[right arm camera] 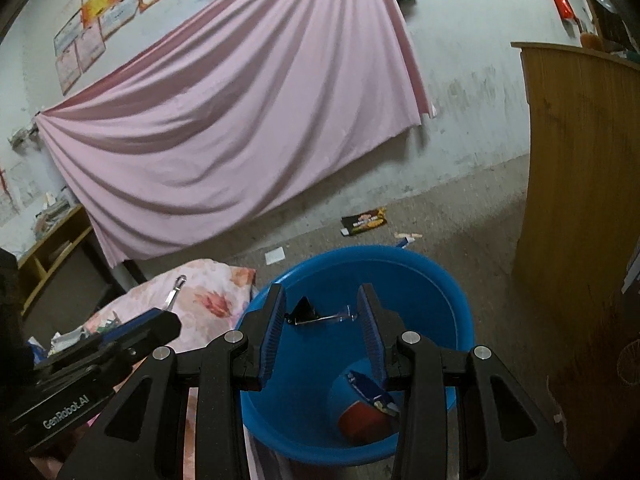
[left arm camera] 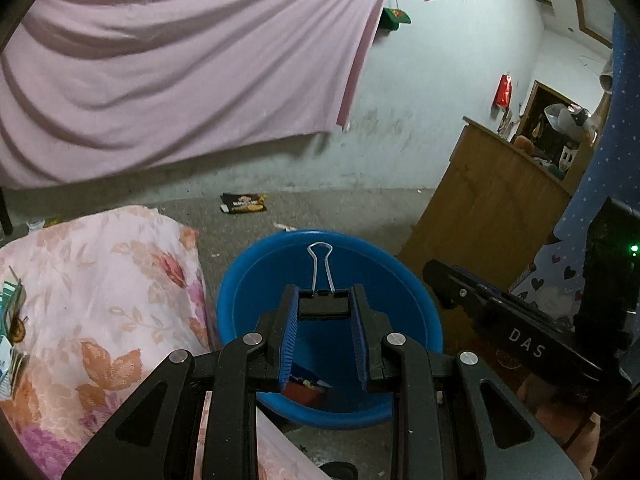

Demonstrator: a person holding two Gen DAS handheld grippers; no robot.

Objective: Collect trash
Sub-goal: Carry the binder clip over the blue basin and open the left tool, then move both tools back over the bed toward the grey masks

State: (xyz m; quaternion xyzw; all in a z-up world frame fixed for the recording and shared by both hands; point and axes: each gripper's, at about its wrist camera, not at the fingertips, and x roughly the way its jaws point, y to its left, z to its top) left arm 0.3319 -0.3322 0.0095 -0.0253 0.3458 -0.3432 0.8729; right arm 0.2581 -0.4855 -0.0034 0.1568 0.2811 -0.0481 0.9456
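A black binder clip point(left arm camera: 324, 304) is held in the left gripper point(left arm camera: 325, 308) and another clip point(right arm camera: 306, 312) in the right gripper point(right arm camera: 322, 314), both above the blue basin point(left arm camera: 400, 280)

Floor wrapper point(left arm camera: 244, 203) print too small to read; basin point(right arm camera: 448, 280) near rim hidden behind tongs; red packet point(right arm camera: 366, 420) partly covered.

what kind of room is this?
Likely a lived-in bedroom at home: floral quilt on what looks like a bed, wooden cabinet, pink sheet on the wall, blue basin on the concrete floor.
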